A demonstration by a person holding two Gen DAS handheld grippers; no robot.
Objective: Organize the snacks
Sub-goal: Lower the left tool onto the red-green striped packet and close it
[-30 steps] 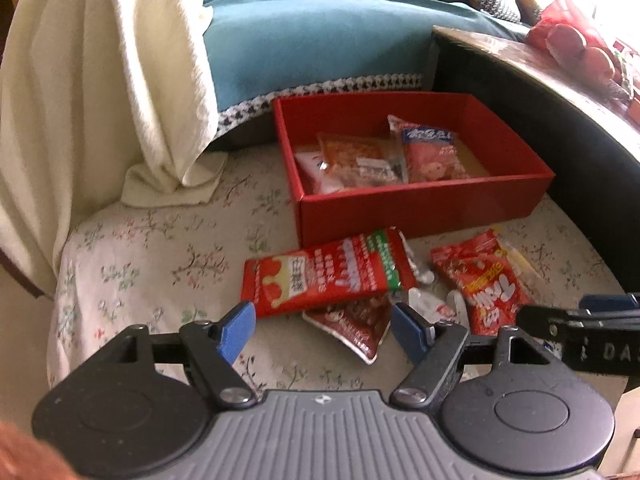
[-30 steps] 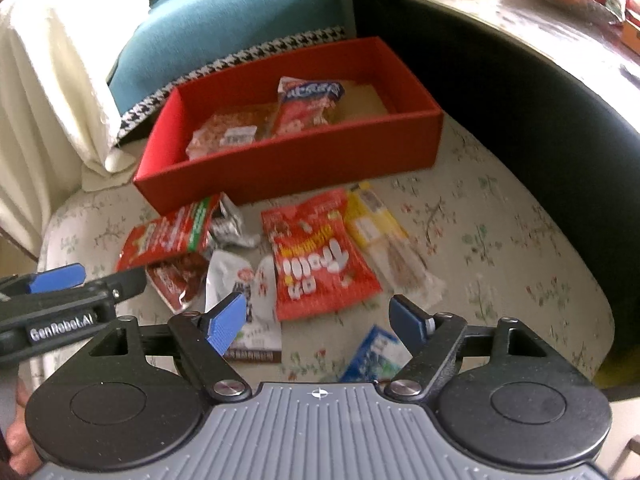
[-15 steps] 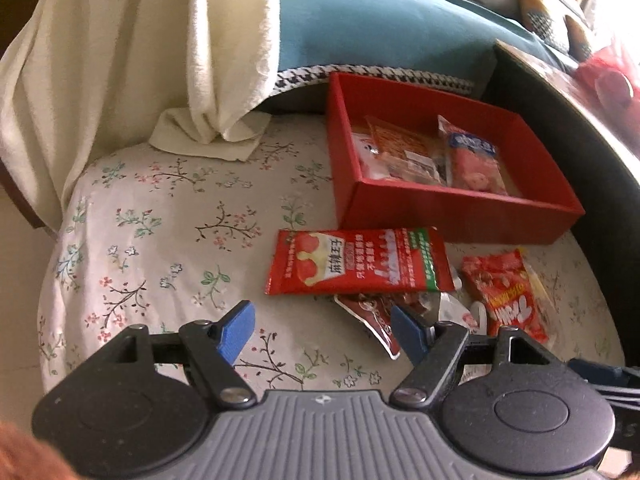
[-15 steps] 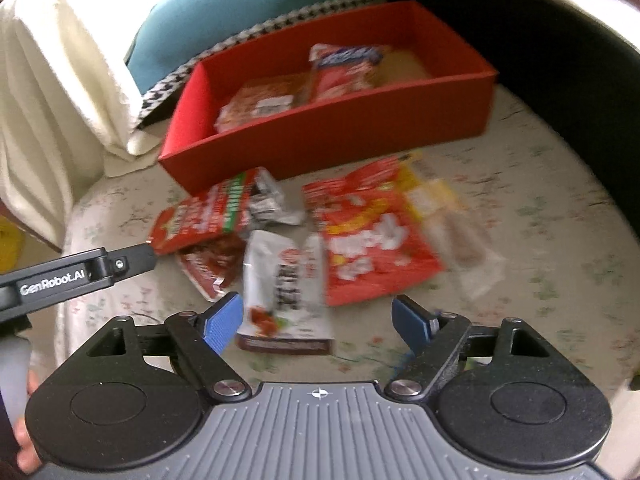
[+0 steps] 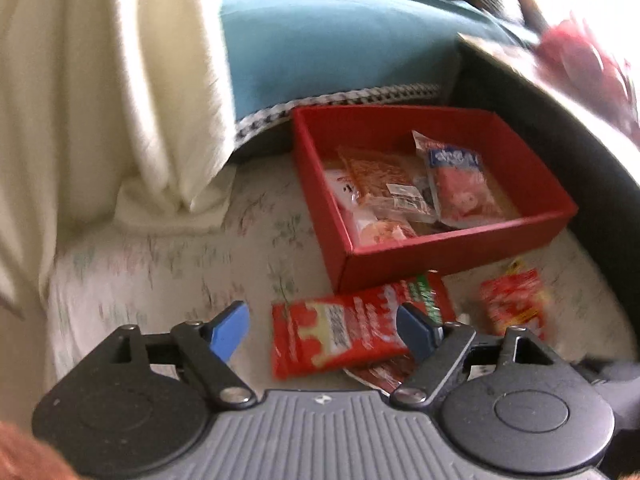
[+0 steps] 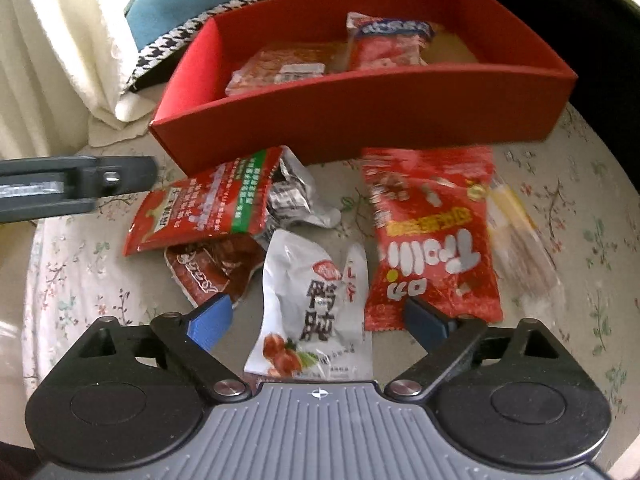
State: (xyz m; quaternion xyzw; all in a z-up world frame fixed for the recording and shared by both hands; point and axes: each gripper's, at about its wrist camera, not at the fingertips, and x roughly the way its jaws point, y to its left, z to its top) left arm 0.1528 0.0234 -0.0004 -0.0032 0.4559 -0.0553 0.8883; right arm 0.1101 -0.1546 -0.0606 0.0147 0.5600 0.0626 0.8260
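Note:
A red box (image 6: 360, 112) (image 5: 448, 256) on the floral cloth holds several snack packets, among them an orange one (image 5: 384, 184) and a red-and-blue one (image 6: 384, 44). In front of it lie loose packets: a long red packet (image 5: 348, 332) (image 6: 208, 204), a dark red packet (image 6: 212, 272), a crumpled silver wrapper (image 6: 296, 196), a white packet (image 6: 316, 304), a red Trolli bag (image 6: 432, 236) and a clear yellow packet (image 6: 516, 220). My left gripper (image 5: 322, 330) is open over the long red packet. My right gripper (image 6: 316, 322) is open over the white packet.
A cream blanket (image 5: 100, 100) hangs at the left over a teal cushion (image 5: 328, 52). A dark round table (image 5: 580, 128) curves along the right. The left gripper's arm (image 6: 76, 184) shows at the left edge of the right wrist view.
My right gripper has moved forward and down over the white packet. My left view has swung right and nearer the box and long red packet, with motion blur. Both stay open.

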